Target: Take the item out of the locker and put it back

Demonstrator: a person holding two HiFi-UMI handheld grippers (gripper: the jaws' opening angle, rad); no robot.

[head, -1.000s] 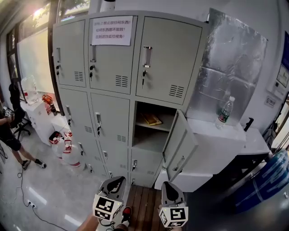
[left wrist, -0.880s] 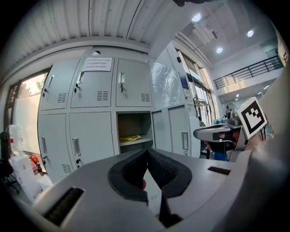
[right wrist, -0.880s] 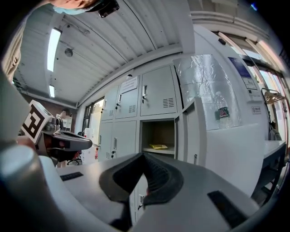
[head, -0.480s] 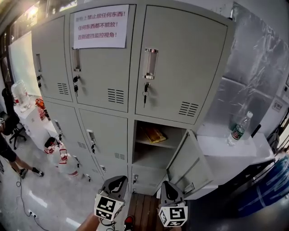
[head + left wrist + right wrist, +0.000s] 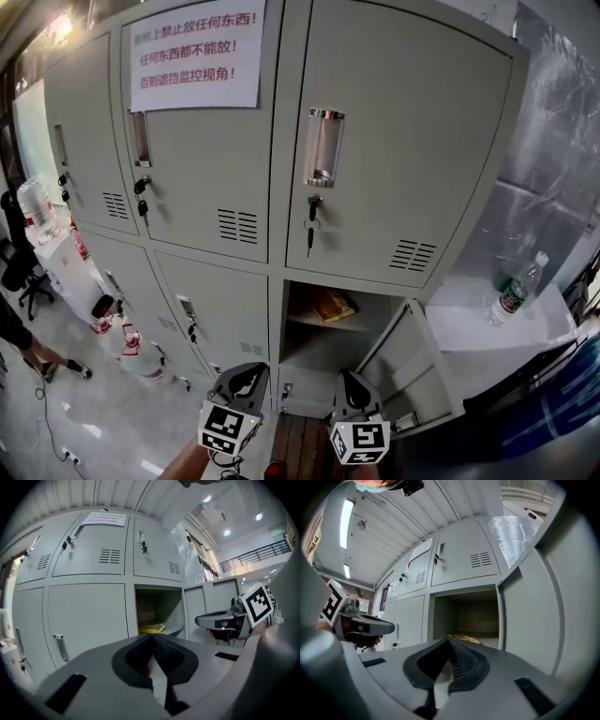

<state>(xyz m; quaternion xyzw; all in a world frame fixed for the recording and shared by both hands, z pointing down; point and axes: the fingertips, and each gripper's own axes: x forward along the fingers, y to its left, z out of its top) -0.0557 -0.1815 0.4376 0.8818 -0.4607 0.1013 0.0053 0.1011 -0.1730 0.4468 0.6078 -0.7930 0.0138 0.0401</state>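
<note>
The open locker compartment [image 5: 328, 330] lies in the second row from the bottom, its door [image 5: 413, 369] swung out to the right. A flat yellow-brown item [image 5: 330, 304] rests on its shelf, also seen as the item [image 5: 151, 628] and the item [image 5: 464, 639] in the gripper views. My left gripper [image 5: 244, 373] and right gripper [image 5: 350, 382] are held side by side low in the head view, short of the opening. Both left gripper [image 5: 152, 637] and right gripper [image 5: 450, 641] jaws are shut with nothing between them.
A paper notice [image 5: 195, 54] hangs on an upper door, and keys [image 5: 309, 230] dangle from the lock above the open compartment. A water bottle [image 5: 514, 291] stands on the white table [image 5: 469, 328] at right. Water jugs [image 5: 131, 345] and a person [image 5: 14, 323] are at left.
The lockers have grown larger in the head view as I moved closer. Both grippers have advanced together toward the open compartment, still shut and empty.
</note>
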